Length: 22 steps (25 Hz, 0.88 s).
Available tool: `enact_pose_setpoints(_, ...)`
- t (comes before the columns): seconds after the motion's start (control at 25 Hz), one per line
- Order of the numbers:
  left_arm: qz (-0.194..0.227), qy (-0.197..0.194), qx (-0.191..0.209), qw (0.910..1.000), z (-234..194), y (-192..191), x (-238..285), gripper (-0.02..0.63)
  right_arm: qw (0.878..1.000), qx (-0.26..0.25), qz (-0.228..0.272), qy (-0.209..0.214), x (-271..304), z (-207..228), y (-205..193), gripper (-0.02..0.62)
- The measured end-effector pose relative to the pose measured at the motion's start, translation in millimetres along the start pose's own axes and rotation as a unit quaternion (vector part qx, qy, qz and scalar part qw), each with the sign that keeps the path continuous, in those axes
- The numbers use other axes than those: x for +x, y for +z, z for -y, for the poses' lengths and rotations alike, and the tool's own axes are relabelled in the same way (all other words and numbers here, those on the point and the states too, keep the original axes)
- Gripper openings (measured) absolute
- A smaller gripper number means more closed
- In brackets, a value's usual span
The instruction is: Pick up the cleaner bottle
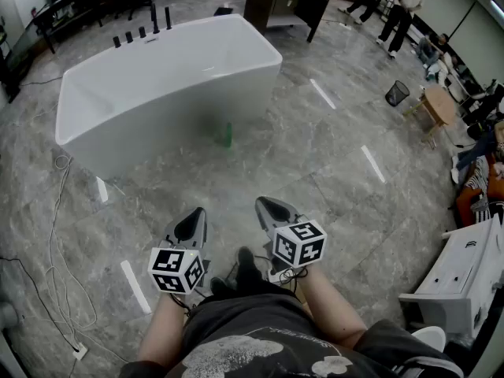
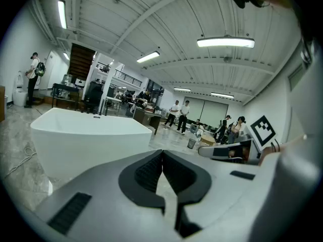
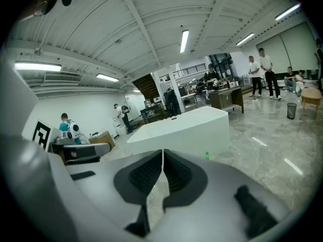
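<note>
L gripper point(image 1: 195, 213) & R gripper point(image 1: 262, 203) both closed tight on nothing; cleaner bottle point(image 1: 228, 135) stands upright on floor well ahead, just beside tub point(image 1: 157, 93), approx midway btwn them, so I'd say R marginally nearer.

The grey left gripper point(image 1: 193, 217) and right gripper point(image 1: 268, 205) carry black-and-white marker cubes point(image 1: 177, 270); a dark printed T-shirt point(image 1: 260, 343) fills the lower centre.

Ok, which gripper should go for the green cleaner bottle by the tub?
Right, marginally. Both grippers are shut and far from the green cleaner bottle beside the bathtub, but the right gripper sees it just right of its jaws in its own view; the left gripper doesn't.
</note>
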<state>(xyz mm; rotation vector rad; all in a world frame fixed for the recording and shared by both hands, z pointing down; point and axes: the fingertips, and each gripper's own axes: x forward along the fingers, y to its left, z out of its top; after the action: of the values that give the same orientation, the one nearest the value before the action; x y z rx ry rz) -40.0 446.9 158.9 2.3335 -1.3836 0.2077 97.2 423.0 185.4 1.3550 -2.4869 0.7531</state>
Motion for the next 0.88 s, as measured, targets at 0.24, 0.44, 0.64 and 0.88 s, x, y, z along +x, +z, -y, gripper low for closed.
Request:
enact_pose_setpoints(0.24,-0.001,-0.003,0.001,1.0000,2.4,1.2,4.3,0.014,1.000,0.002,-0.002,-0.002,1.5,3.9,1.2,0.031)
enact_pose_setpoints(0.44,-0.003,-0.002,0.002,1.0000,3.7,1.3,8.9,0.014,1.000,0.002,-0.003,-0.002,3.7,6.8,2.4,0.029)
enact_pose_setpoints(0.64,-0.009,0.004,0.000,1.0000,-4.2,-0.9,12.8,0.014,1.000,0.012,0.003,-0.009,9.0,12.1,4.4,0.029)
enact_pose_setpoints(0.88,-0.017,0.015,-0.004,0.9997,-6.6,3.5,31.7,0.014,0.998,0.057,0.008,-0.028,12.6,50.4,7.8,0.031)
